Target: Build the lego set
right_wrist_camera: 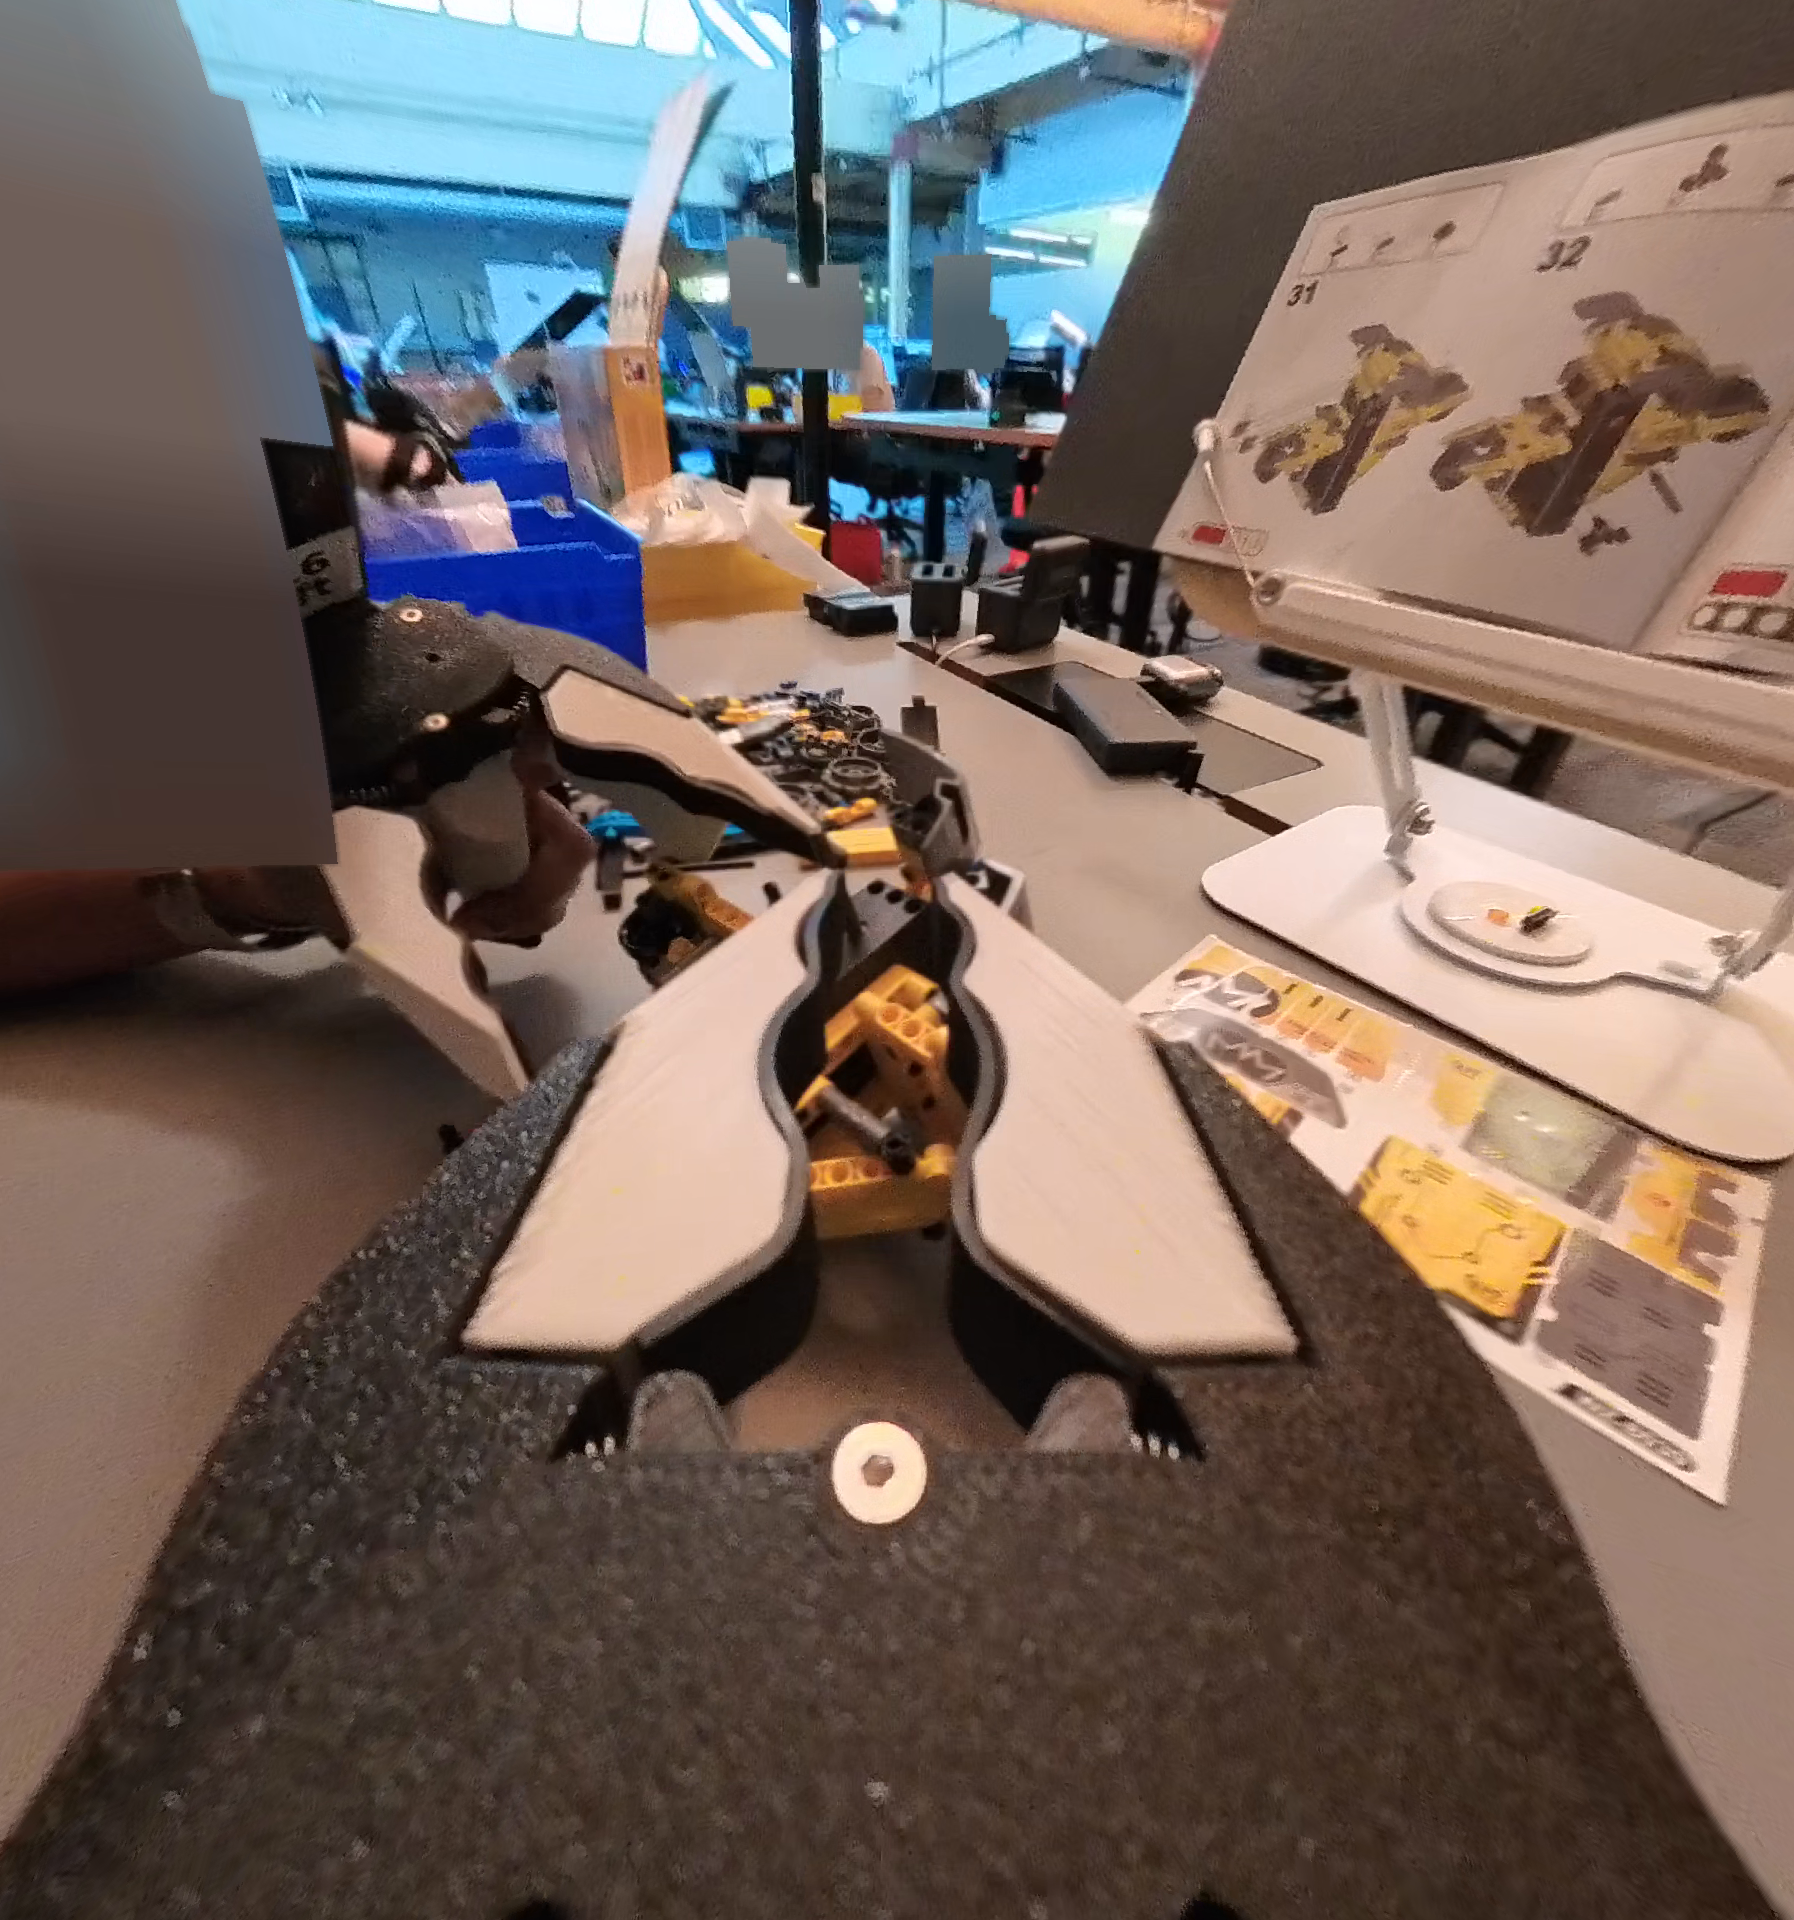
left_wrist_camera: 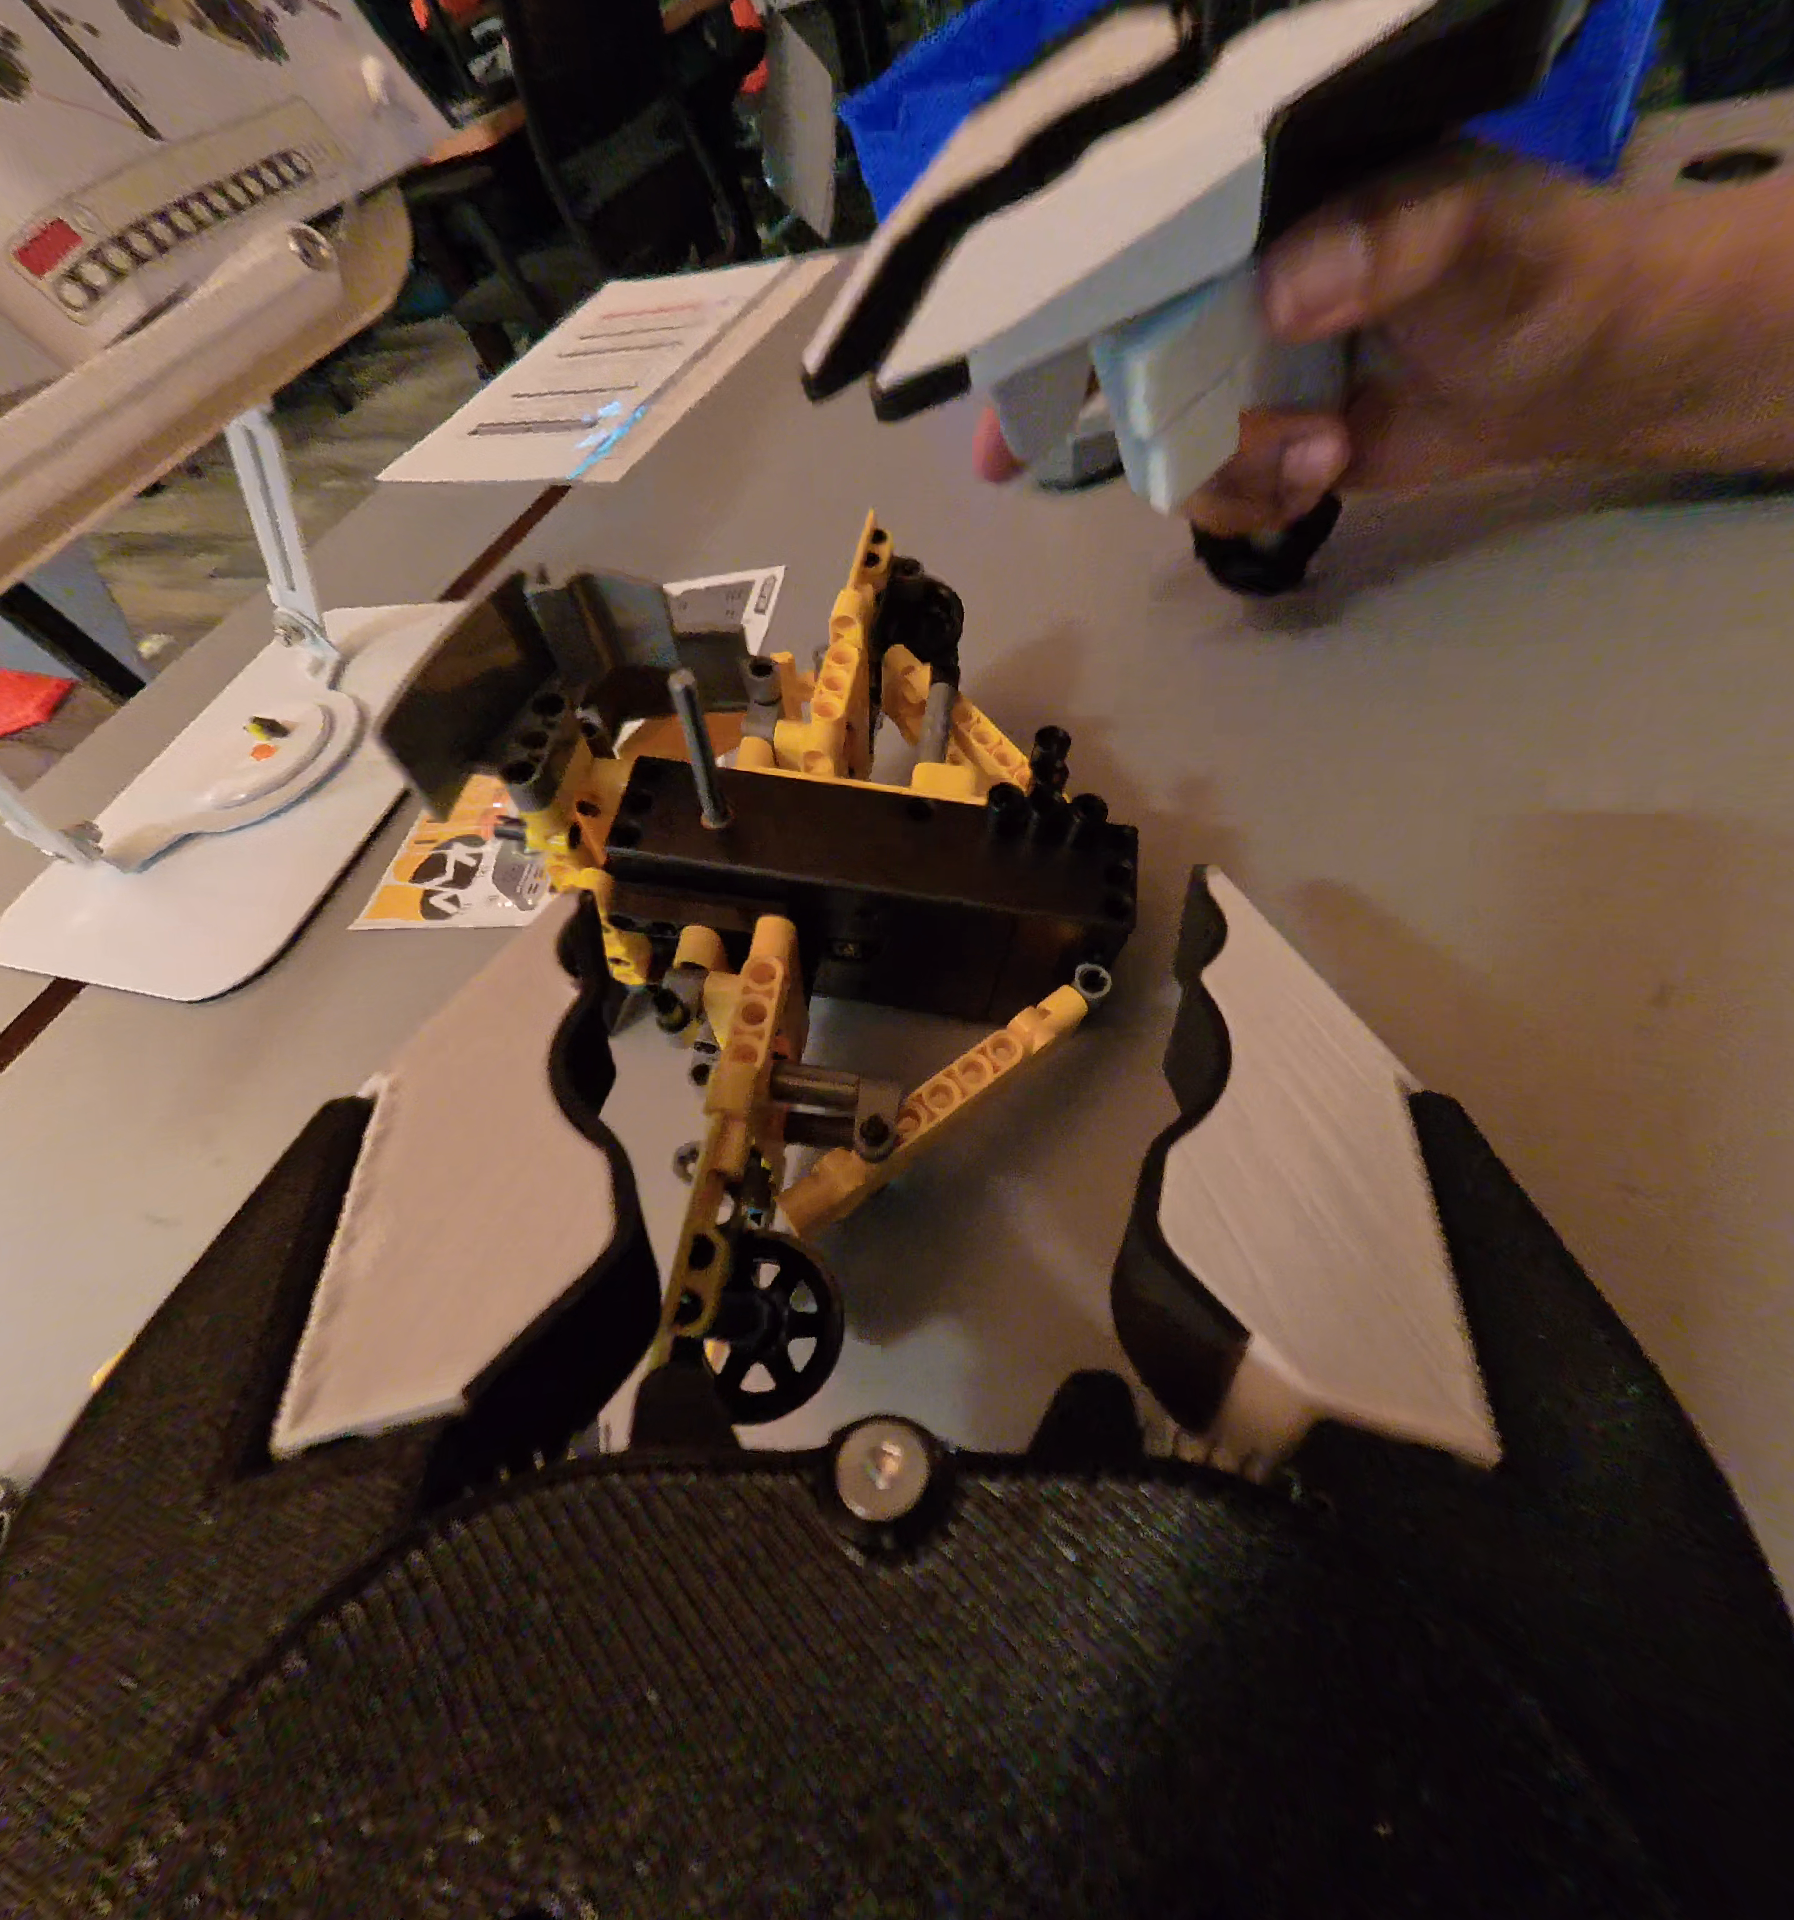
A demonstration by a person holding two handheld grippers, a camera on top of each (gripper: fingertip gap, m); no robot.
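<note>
A yellow and black brick model (left_wrist_camera: 851,883) with a grey scoop and a small black spoked wheel (left_wrist_camera: 773,1335) stands on the grey table (left_wrist_camera: 1495,831). My left gripper (left_wrist_camera: 888,935) is open, with its fingers on either side of the model. My right gripper (left_wrist_camera: 872,384) is shut and empty, held by a hand above the table beyond the model. In the right wrist view the right gripper (right_wrist_camera: 885,894) points at the model (right_wrist_camera: 872,1049), which shows through the gap behind its fingers. One of the left gripper's fingers (right_wrist_camera: 664,758) reaches in from the left.
An open instruction booklet (right_wrist_camera: 1495,416) rests on a white stand (left_wrist_camera: 197,831) at the table's edge. A sticker sheet (right_wrist_camera: 1444,1174) lies in front of it. A tray of loose bricks (right_wrist_camera: 820,748), blue bins (right_wrist_camera: 519,561), black devices (right_wrist_camera: 1121,717) and a paper sheet (left_wrist_camera: 602,384) lie farther off.
</note>
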